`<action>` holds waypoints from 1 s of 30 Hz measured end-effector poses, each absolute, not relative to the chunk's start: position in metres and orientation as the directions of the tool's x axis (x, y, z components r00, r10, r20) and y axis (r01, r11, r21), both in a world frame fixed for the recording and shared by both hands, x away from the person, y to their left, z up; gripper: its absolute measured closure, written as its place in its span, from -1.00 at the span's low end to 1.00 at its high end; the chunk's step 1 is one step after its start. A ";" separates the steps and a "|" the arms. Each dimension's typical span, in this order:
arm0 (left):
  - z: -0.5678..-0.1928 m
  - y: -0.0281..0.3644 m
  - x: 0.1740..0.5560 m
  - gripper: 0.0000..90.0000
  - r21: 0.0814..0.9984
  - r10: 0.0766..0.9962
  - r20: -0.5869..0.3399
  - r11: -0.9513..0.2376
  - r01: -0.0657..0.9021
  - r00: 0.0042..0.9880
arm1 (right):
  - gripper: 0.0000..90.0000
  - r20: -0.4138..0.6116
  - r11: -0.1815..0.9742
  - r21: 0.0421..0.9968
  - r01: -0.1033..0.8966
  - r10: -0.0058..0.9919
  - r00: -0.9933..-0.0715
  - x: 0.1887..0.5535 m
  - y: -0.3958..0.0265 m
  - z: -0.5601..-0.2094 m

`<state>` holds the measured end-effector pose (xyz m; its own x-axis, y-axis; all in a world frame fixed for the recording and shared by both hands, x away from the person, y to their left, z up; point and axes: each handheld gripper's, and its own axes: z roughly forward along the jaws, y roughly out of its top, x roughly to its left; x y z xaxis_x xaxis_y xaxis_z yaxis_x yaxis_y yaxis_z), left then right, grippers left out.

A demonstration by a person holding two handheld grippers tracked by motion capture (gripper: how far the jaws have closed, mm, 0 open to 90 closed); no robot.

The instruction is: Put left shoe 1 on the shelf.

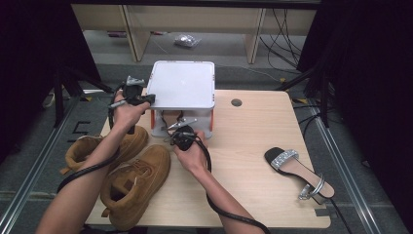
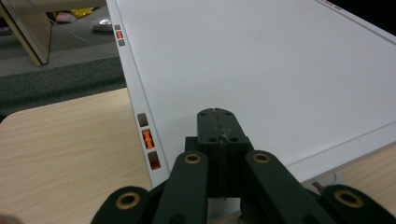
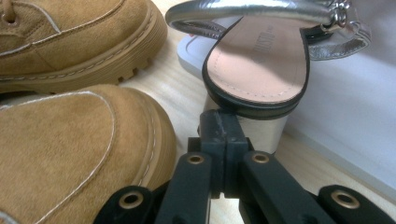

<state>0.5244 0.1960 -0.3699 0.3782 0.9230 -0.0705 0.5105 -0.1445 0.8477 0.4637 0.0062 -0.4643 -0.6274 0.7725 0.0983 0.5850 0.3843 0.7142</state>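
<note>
A white two-level shoe rack [image 1: 182, 84] with orange posts stands at the back of the wooden table [image 1: 253, 131]. My left gripper [image 1: 148, 99] is shut and empty, its tip [image 2: 217, 113] lying over the near left corner of the rack's white top [image 2: 261, 60]. In front of the rack's lower level my right gripper [image 1: 174, 132] is also shut, tips [image 3: 219, 116] against the block heel of a black sandal [image 3: 259, 65] with a silver strap. That sandal rests tilted at the lower shelf's edge. Its twin [image 1: 298, 170] lies at the table's right.
Two tan suede boots [image 1: 136, 180] [image 1: 104, 146] lie on the table's left front, their toes [image 3: 70, 154] [image 3: 70, 42] close to my right gripper. Cables trail from both grippers along the forearms. A round hole [image 1: 236, 102] is in the tabletop.
</note>
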 end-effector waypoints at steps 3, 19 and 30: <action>-0.369 0.197 0.524 0.98 0.844 0.922 -0.059 -0.159 0.512 0.384 | 1.00 0.095 0.376 0.720 0.582 0.778 -0.621 0.466 0.008 -0.464; -0.370 0.196 0.524 0.98 0.847 0.923 -0.065 -0.149 0.510 0.378 | 1.00 0.066 0.394 0.730 0.558 0.773 -0.631 0.480 0.025 -0.467; -0.369 0.197 0.524 0.98 0.843 0.920 -0.051 -0.169 0.511 0.388 | 1.00 0.053 0.406 0.735 0.544 0.764 -0.642 0.486 0.033 -0.471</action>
<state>0.5240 0.1966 -0.3692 0.3879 0.9203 -0.0510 0.5115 -0.1689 0.8425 0.4863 0.0329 -0.4710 -0.6425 0.7645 0.0532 0.5437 0.4058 0.7346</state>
